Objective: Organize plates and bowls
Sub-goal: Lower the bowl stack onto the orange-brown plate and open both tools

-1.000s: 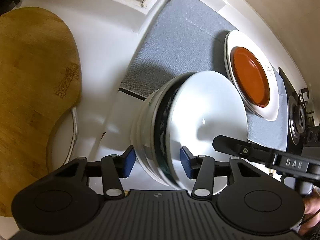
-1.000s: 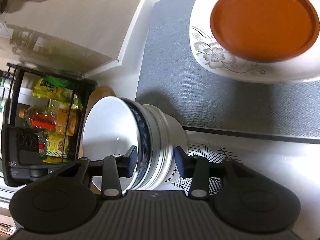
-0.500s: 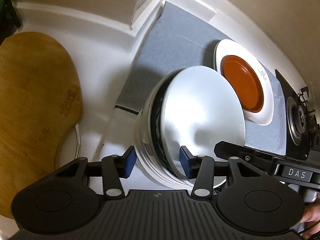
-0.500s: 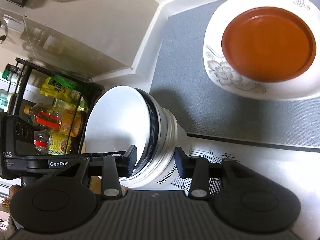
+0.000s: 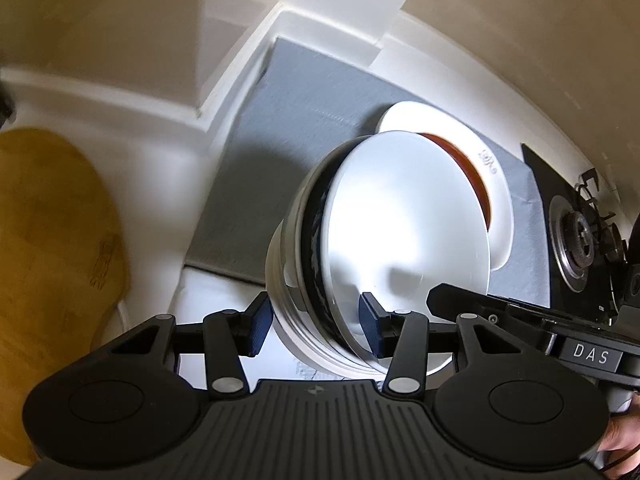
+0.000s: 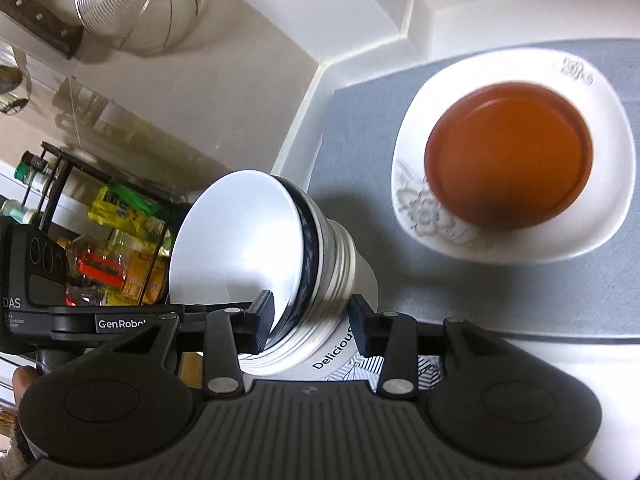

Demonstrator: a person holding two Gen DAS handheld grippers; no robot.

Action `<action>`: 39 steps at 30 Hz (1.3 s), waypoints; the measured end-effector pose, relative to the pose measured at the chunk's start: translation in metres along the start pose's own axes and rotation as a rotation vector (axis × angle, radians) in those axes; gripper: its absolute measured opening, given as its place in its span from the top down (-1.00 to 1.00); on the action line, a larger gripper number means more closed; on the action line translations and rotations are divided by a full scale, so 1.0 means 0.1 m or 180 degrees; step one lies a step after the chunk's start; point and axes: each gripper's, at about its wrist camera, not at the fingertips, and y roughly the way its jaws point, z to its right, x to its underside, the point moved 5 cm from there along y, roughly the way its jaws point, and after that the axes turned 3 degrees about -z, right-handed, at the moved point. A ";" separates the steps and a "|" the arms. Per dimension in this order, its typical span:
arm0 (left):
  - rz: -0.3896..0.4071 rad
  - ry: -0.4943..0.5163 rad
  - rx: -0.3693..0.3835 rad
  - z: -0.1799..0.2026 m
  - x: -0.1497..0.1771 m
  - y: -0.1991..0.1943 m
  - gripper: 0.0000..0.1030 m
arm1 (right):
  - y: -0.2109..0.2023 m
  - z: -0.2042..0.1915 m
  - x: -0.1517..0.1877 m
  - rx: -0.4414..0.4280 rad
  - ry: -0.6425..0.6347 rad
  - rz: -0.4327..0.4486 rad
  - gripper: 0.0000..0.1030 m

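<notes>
A nested stack of bowls [image 5: 372, 256], white with one dark-patterned bowl inside, is held in the air between both grippers. My left gripper [image 5: 316, 330] is shut on the stack's rims from one side. My right gripper [image 6: 312, 326] is shut on the same stack [image 6: 280, 264] from the opposite side. A white floral plate [image 6: 516, 152] with a brown plate [image 6: 508, 156] on it lies on the grey mat [image 6: 360, 152]. In the left wrist view the white plate [image 5: 500, 208] is partly hidden behind the stack.
A wooden cutting board [image 5: 52, 264] lies at the left. A gas stove [image 5: 580, 240] is at the right. A black rack with bottles and packets [image 6: 100, 240] and a hanging wire strainer [image 6: 140, 4] stand by the wall. A printed white mat [image 6: 400, 368] lies below the stack.
Both grippers have lifted the bowl stack higher off the counter. The counter, mat and plates look farther away than before.
</notes>
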 end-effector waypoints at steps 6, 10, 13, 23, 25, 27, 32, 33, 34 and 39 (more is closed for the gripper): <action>0.0105 0.0142 0.0041 0.26 -0.17 -0.05 0.03 | -0.21 0.02 -0.17 0.0053 -0.0033 0.0228 0.13; 0.0114 0.0287 0.0074 0.46 -0.32 -0.05 0.03 | -0.36 0.11 -0.32 0.0087 -0.0030 0.0336 0.13; 0.0117 0.0356 0.0115 0.63 -0.43 -0.01 0.03 | -0.49 0.18 -0.44 0.0140 -0.0042 0.0427 0.13; 0.0076 0.0530 0.0246 1.07 -0.76 0.26 0.03 | -0.79 0.59 -0.80 0.0308 -0.0005 0.0689 0.12; 0.0028 0.0541 0.0244 1.11 -0.79 0.33 0.03 | -0.79 0.68 -0.83 0.0326 0.0056 0.0703 0.12; 0.0012 0.0585 0.0215 1.15 -0.84 0.40 0.03 | -0.76 0.75 -0.86 0.0355 0.0039 0.0686 0.12; -0.0006 0.0643 0.0205 1.25 -0.99 0.61 0.03 | -0.68 0.88 -0.91 0.0424 0.0032 0.0676 0.12; -0.0007 0.0636 0.0215 1.26 -1.01 0.65 0.03 | -0.66 0.91 -0.92 0.0439 0.0031 0.0679 0.12; -0.0017 0.0631 0.0223 1.26 -1.03 0.68 0.03 | -0.64 0.94 -0.93 0.0454 0.0039 0.0686 0.12; -0.0006 0.0627 0.0246 1.26 -1.01 0.86 0.03 | -0.53 1.07 -0.92 0.0503 0.0056 0.0679 0.12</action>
